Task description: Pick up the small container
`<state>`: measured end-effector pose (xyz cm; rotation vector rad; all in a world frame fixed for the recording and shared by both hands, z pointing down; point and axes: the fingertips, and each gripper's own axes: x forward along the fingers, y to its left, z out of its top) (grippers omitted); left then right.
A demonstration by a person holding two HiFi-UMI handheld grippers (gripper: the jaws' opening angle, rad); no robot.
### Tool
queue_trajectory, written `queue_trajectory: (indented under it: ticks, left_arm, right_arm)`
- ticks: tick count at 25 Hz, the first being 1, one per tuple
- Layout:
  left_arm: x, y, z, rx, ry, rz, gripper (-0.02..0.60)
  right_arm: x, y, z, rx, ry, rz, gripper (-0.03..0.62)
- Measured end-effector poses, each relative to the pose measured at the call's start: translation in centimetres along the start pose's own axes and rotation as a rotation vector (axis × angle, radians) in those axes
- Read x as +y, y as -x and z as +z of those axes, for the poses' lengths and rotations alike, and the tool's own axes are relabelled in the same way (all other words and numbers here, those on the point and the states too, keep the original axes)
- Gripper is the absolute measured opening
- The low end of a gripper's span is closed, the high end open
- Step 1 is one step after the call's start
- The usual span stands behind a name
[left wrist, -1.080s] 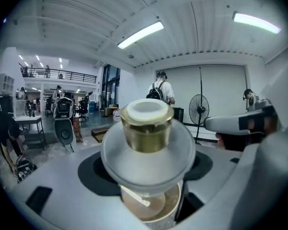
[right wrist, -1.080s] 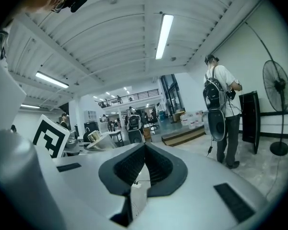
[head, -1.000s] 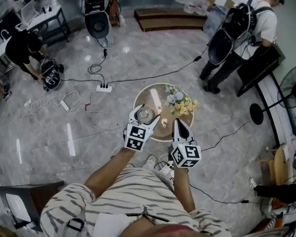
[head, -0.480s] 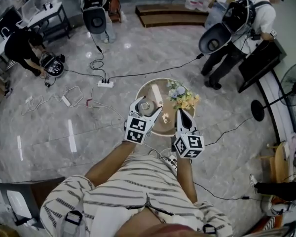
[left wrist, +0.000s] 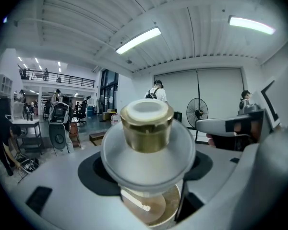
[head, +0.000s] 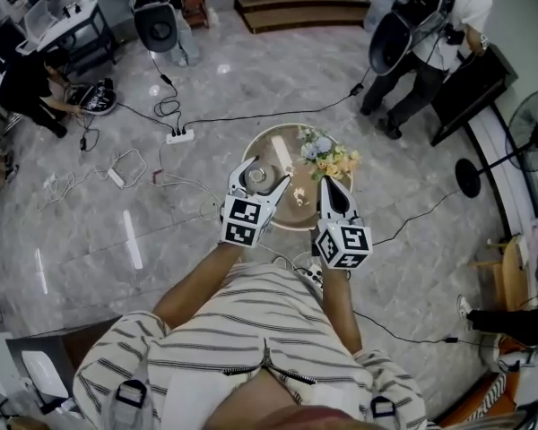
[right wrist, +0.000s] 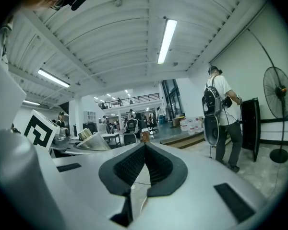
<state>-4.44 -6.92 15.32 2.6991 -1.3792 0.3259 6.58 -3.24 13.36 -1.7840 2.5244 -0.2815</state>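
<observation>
A: Left gripper [head: 267,170] spread wide, clamped on small container [left wrist: 147,128], at 9 o'clock of flowers [head: 327,161]. Right gripper [right wrist: 144,150] shut, empty.
B: Risk: round smooth sides, could slip, drop onto table [head: 282,213].

A round wooden bench [head: 271,133] stands on a grey marble floor [head: 161,240], and a bunch of pale blue, white and yellow flowers [head: 327,161] sits at its right edge. A white power strip [head: 179,136] lies on the floor to the upper left of the bench, with black cables running from it and loose white cables [head: 125,173] nearby. A low wooden platform [head: 296,9] lies at the far side. A person in a white shirt [head: 435,25] with a dark backpack rig stands at the upper right. A person in black [head: 22,83] crouches at the left. A standing fan [head: 531,146] is at the right edge.
</observation>
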Motion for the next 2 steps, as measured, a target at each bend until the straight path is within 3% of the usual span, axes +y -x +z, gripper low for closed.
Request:
queue_trajectory:
  ticks: [2]
  left_arm:
    - [0.08,-0.32,0.19,0.001,0.0,0.005,0.33]
  right_arm:
    - [-0.31,-0.28,0.35,-0.003,0.004,0.003,0.006]
